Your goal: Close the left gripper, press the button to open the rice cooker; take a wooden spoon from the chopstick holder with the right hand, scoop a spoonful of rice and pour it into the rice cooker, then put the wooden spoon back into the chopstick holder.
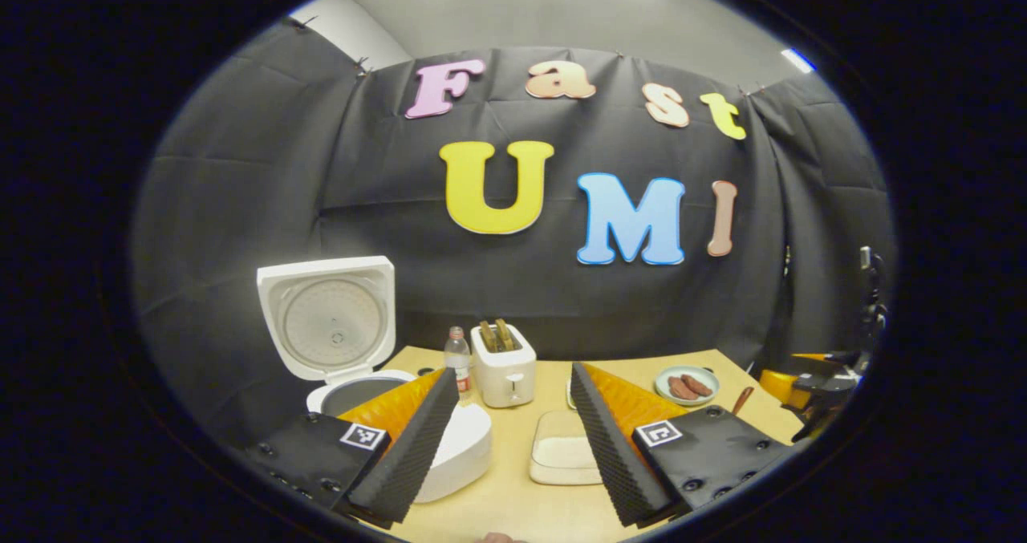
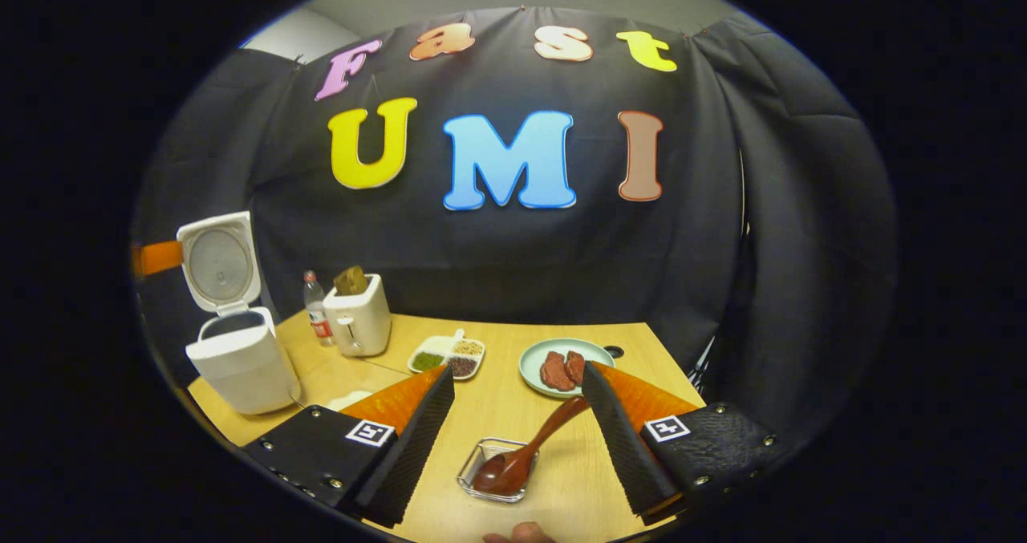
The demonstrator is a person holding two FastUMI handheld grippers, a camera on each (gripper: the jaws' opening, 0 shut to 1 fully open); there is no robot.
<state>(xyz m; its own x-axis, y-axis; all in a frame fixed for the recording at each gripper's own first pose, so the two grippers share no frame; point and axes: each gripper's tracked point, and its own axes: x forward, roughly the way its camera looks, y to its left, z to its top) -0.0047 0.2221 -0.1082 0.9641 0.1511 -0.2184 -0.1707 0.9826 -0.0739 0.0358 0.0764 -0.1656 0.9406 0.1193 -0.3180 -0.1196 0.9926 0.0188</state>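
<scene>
The white rice cooker [image 1: 449, 447] stands with its lid [image 1: 327, 318] swung up and its pot showing. My left gripper [image 1: 511, 374] is open just to the right of it, holding nothing. In the right gripper view the cooker [image 2: 241, 358] is far off to the left, lid raised. A brown wooden spoon [image 2: 521, 453] lies on the table with its bowl in a small clear holder [image 2: 480, 456]. Its handle slants up toward the right finger. My right gripper [image 2: 517, 373] is open above the spoon and not touching it. A shallow white rice tray [image 1: 558, 451] lies between the left gripper's fingers.
A white toaster [image 2: 359, 318] with bread and a small bottle [image 2: 318, 306] stand at the back. A divided dish of grains [image 2: 447, 356] and a plate of meat [image 2: 533, 362] sit mid-table. The table's right edge runs close past the plate.
</scene>
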